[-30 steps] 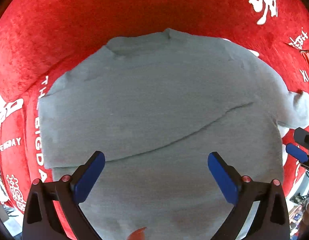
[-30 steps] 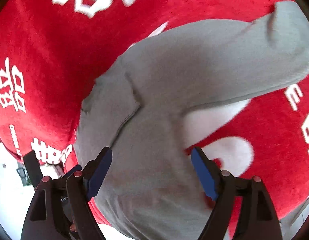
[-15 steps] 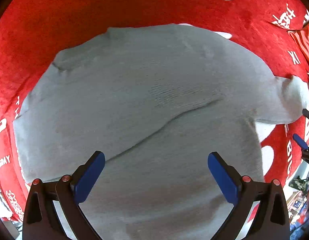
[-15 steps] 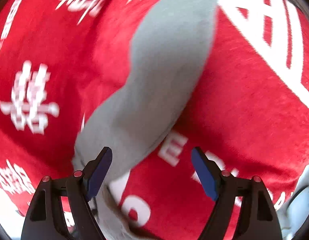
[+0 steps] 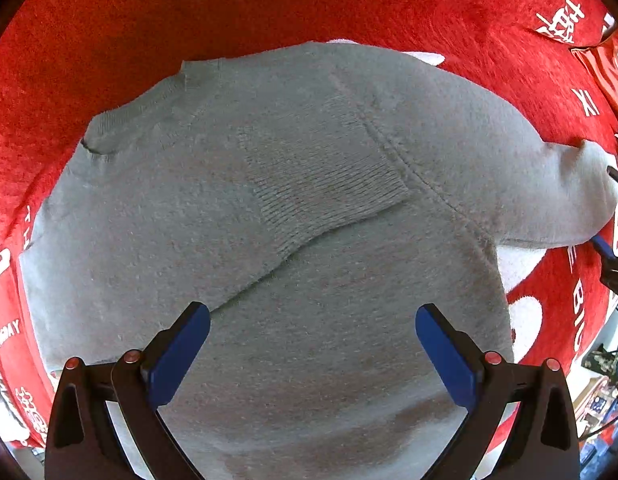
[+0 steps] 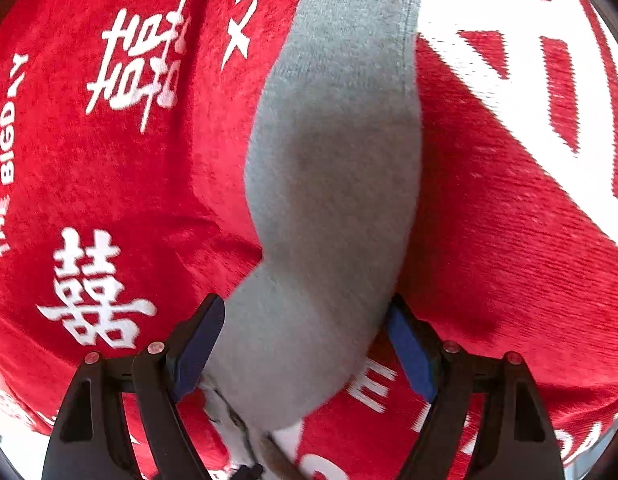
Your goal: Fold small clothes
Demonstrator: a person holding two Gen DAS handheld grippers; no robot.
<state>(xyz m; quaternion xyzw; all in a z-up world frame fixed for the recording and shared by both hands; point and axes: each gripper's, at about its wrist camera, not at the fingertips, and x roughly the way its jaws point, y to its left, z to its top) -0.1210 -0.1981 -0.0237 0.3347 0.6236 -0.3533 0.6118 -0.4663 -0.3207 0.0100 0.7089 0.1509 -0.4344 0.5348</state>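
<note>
Across the middle of the left wrist view lies a grey sweater [image 5: 293,216], spread flat on a red cloth [image 5: 189,20] printed with white characters and letters. One sleeve is folded over the sweater's body, its ribbed cuff [image 5: 325,184] lying near the centre of the frame, while the neckline sits at the upper left. The other sleeve [image 5: 541,184] stretches out to the right edge of the frame. At the bottom of that view the left gripper [image 5: 312,344] hangs above the sweater's body with its blue-padded fingers [image 5: 177,354] spread wide and nothing between them. At the far right edge a bit of the right gripper [image 5: 607,250] shows beside the outstretched sleeve's end. From the right wrist view, that sleeve [image 6: 337,168] runs from the top centre of the frame down to the bottom, lying on the red cloth. The right gripper [image 6: 305,344] has its fingers [image 6: 409,350] wide apart, one on each side of the sleeve; whether the pads touch the fabric cannot be told.
</note>
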